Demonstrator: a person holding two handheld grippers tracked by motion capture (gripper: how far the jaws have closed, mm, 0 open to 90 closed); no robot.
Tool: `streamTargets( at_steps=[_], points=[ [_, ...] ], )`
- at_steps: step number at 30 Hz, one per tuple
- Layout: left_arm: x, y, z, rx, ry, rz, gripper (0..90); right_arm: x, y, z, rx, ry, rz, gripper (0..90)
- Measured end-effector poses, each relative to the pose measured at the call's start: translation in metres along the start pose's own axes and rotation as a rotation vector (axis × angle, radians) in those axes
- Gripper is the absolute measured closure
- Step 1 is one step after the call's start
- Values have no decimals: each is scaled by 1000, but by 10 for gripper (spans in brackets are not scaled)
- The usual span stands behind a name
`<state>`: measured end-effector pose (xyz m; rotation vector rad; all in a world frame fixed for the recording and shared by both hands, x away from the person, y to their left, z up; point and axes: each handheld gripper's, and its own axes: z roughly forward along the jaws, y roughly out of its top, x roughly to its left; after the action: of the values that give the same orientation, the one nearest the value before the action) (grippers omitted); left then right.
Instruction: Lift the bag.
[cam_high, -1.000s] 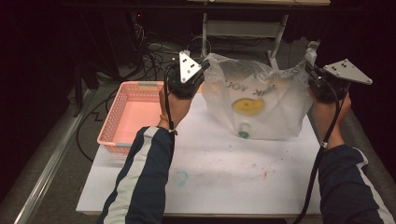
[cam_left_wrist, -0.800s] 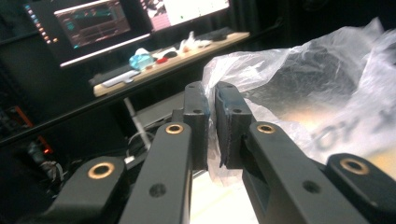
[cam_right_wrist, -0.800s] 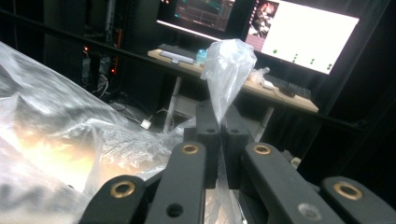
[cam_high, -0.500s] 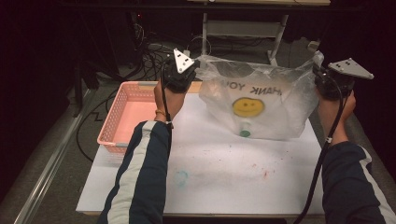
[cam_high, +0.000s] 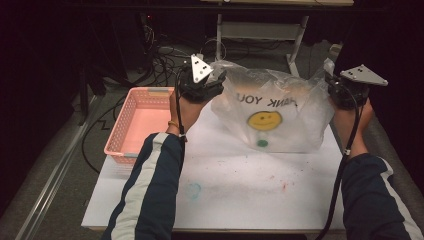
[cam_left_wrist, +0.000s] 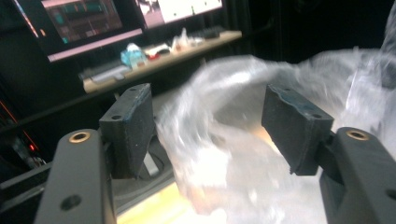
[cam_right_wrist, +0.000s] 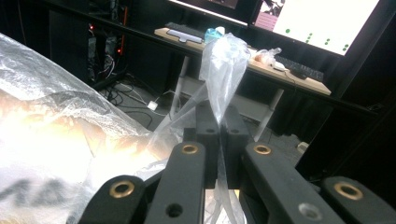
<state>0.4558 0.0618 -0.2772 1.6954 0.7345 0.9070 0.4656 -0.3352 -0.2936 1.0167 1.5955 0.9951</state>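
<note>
A clear plastic bag (cam_high: 272, 115) printed with a yellow smiley and "THANK YOU" stands on the white table (cam_high: 240, 190), with something small and green (cam_high: 262, 143) inside. My left gripper (cam_high: 216, 80) is at the bag's upper left corner. Its jaws have just been opening and are now wide apart (cam_left_wrist: 210, 112), with crumpled bag film (cam_left_wrist: 224, 154) loose between the pads, neither pad pressing on it. My right gripper (cam_high: 332, 82) holds the bag's upper right corner. In its own view the jaws (cam_right_wrist: 218, 121) are shut on a twisted handle strip (cam_right_wrist: 224, 60) that sticks up between them.
A pink plastic basket (cam_high: 142, 122) sits at the table's left edge, empty inside. Cables (cam_high: 160, 60) lie on the floor behind it. A desk (cam_right_wrist: 261, 60) with monitors stands beyond the table. Paint-like smudges (cam_high: 192, 190) mark the tabletop near the front.
The left gripper's jaws have opened off the bag's left corner, which they pinched before. The right gripper keeps its grip and has hardly moved.
</note>
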Motion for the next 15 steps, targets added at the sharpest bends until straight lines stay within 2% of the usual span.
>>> streamTargets(
  at_steps=[2,4,6,9,10,12,13,15],
  points=[
    [-1,6,-5,-11,2,21,310,1,1,-1,-4,2,-7,888],
    [0,11,-10,-27,-9,24,313,2,4,-1,1,13,-9,832],
    [-1,14,-14,-30,1,43,313,2,5,-2,-2,12,-6,810],
    [-3,14,-18,-22,-14,56,315,0,11,-7,-20,8,16,648],
    [-3,12,-19,-22,-14,62,315,-1,12,-9,-24,12,20,633],
    [-4,9,-20,-14,-25,71,315,-1,19,-16,-46,3,20,542],
    [-6,8,-21,-10,-21,85,315,-1,19,-16,-46,3,20,542],
    [-7,5,-23,-7,-23,99,315,-2,23,-20,-63,20,26,479]
  ],
)
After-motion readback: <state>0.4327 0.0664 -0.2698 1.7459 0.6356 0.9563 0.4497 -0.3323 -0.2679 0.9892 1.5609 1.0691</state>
